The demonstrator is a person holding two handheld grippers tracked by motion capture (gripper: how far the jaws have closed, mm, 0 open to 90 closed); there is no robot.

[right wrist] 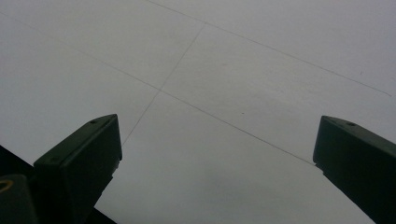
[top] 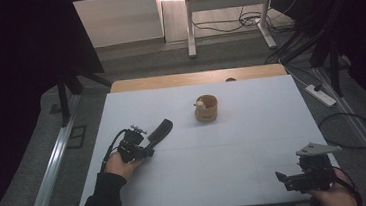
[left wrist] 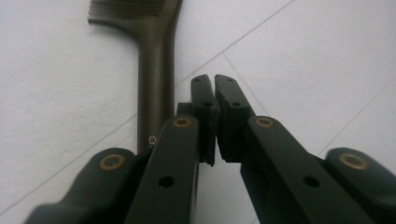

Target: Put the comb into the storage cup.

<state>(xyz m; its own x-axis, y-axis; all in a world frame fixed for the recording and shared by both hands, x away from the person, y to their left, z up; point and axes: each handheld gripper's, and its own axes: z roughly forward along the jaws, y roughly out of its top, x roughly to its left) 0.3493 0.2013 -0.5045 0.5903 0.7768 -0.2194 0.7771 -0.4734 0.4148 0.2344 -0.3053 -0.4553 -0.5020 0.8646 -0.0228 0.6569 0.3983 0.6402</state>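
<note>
My left gripper (left wrist: 215,88) sits left of centre in the high view, jaws nearly together with nothing between them. The comb (left wrist: 156,74) lies flat on the table (top: 235,143) just beside them, at the upper left of the left gripper view. My right gripper (top: 298,178), lower right, has its jaws wide apart and empty.

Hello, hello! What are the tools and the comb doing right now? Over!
Left tool shut, empty, right beside the comb handle. Right tool open, empty, over bare table. Wooden cup far off, nothing blocking.
</note>
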